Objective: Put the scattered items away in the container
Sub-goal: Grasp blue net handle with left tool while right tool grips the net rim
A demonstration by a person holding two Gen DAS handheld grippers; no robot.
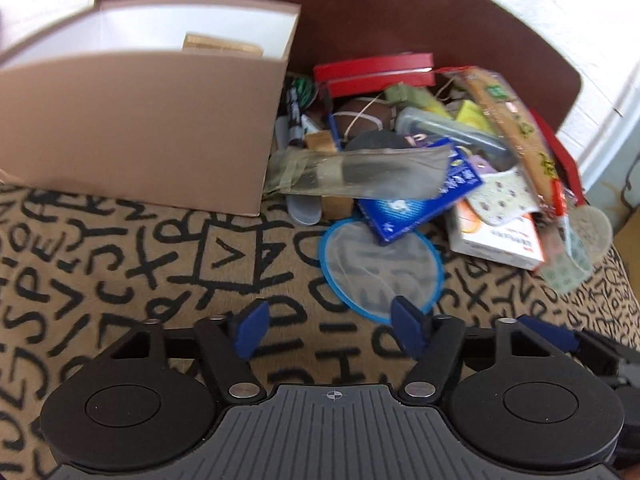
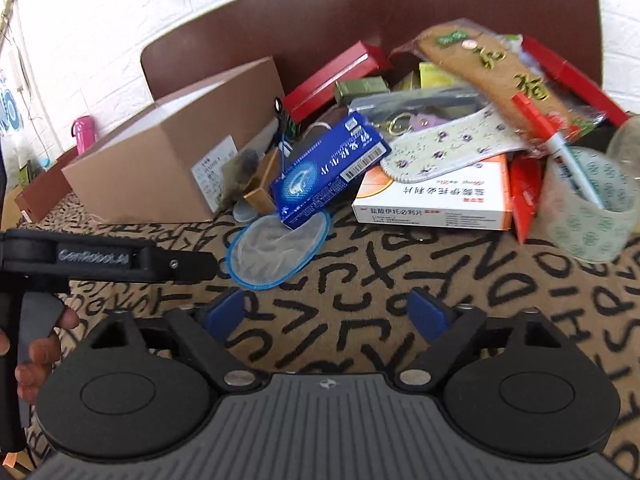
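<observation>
Tan cloth printed with black letters (image 1: 132, 256) is seen covering the surface, with a dark brown curved board (image 2: 360, 20) behind it. On the cloth a cardboard box (image 1: 140, 128) is placed at the left, open at the top, and a small wooden block (image 1: 222, 46) is seen inside it. Just beside the box a pile of scattered items is heaped: a red flat case (image 1: 372, 70), a white and orange medicine box (image 2: 436, 200), a blue carton (image 2: 328, 168), a flowered insole (image 2: 448, 148), a roll of printed tape (image 2: 588, 208) with a pen (image 2: 556, 140) lying into it, and a blue-rimmed mesh disc (image 1: 380, 268) lying flat in front.

The left gripper (image 1: 328, 330) and the right gripper (image 2: 328, 316) are held over the cloth, near the disc. Their jaws are spread apart, and nothing is between them.
</observation>
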